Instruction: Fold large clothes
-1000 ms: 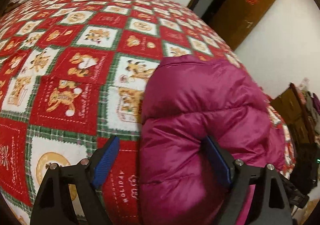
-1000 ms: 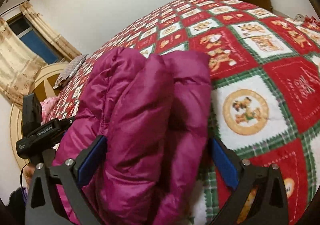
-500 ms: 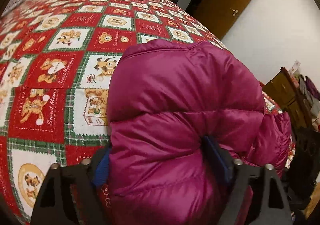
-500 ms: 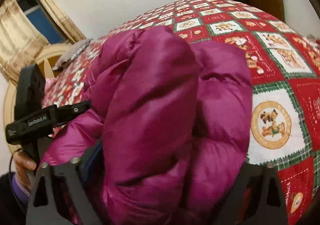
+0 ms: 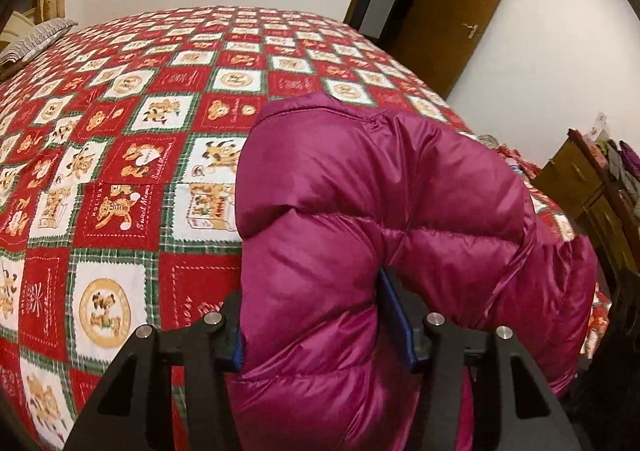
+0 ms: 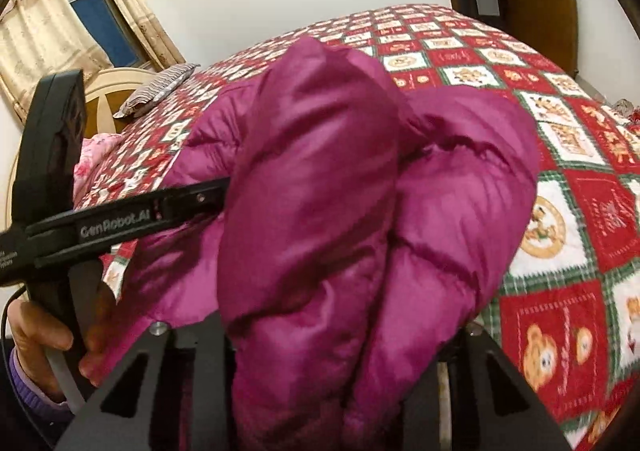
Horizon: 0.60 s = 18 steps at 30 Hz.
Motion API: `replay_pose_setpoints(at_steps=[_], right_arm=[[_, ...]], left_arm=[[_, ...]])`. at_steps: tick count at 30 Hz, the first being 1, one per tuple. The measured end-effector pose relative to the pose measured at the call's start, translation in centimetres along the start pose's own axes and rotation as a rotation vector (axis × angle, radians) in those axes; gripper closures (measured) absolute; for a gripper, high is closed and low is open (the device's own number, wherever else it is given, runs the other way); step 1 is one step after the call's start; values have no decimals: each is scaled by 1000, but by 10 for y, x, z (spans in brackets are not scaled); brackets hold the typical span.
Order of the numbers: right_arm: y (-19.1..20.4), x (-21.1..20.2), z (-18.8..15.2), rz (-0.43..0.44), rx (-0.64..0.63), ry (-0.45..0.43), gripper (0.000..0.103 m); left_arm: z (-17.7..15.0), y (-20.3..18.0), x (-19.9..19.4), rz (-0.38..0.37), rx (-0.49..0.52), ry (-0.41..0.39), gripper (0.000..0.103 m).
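A magenta puffer jacket lies bunched on the bed's red, white and green bear-print quilt. My left gripper has a thick fold of the jacket between its blue pads; the jaws are closing and the pads press into the padding. In the right wrist view the same jacket bulges up between the jaws of my right gripper, which are also closing on it; their pads are hidden under the fabric. The left tool's black body reaches into the jacket from the left, held by a hand.
A striped pillow and a pink cloth lie by the cream headboard under a curtained window. A brown door stands open beyond the bed. A wooden cabinet with clothes is at the right.
Both pairs of jaws have closed from wide open onto folds of the jacket. Both hands have risen, and the jacket has bunched up and come closer to the cameras.
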State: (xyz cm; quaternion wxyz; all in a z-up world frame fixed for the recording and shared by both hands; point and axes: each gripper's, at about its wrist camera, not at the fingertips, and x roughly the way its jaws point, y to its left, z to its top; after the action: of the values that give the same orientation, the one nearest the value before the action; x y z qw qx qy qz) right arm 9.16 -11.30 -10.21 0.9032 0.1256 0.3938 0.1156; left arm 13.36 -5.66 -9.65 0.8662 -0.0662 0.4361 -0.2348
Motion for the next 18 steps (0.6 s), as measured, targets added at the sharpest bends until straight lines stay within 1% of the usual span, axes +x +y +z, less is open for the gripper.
replay_pose_setpoints(at_steps=[5,9,11,14,18], right_arm=[[3,-31,-9,-14,17,-51,66],[-4,-56,-10,-31,35,-100,67],[-8,-67,-7,-52,32,-120,67],[-20,-84,-1,-94,30,-159,67],[-50,-102,9,-153,50,-199,67]], left_arm=[[-5,-20,-18,-35,32,-18,47],[0,-42,-25,-74,47,-26,47],[5,-53,-24,-94,51,-29,47],[14,-76,-21,-118,87,-36,47],[27,-114,-4,-146,148,-37,47]])
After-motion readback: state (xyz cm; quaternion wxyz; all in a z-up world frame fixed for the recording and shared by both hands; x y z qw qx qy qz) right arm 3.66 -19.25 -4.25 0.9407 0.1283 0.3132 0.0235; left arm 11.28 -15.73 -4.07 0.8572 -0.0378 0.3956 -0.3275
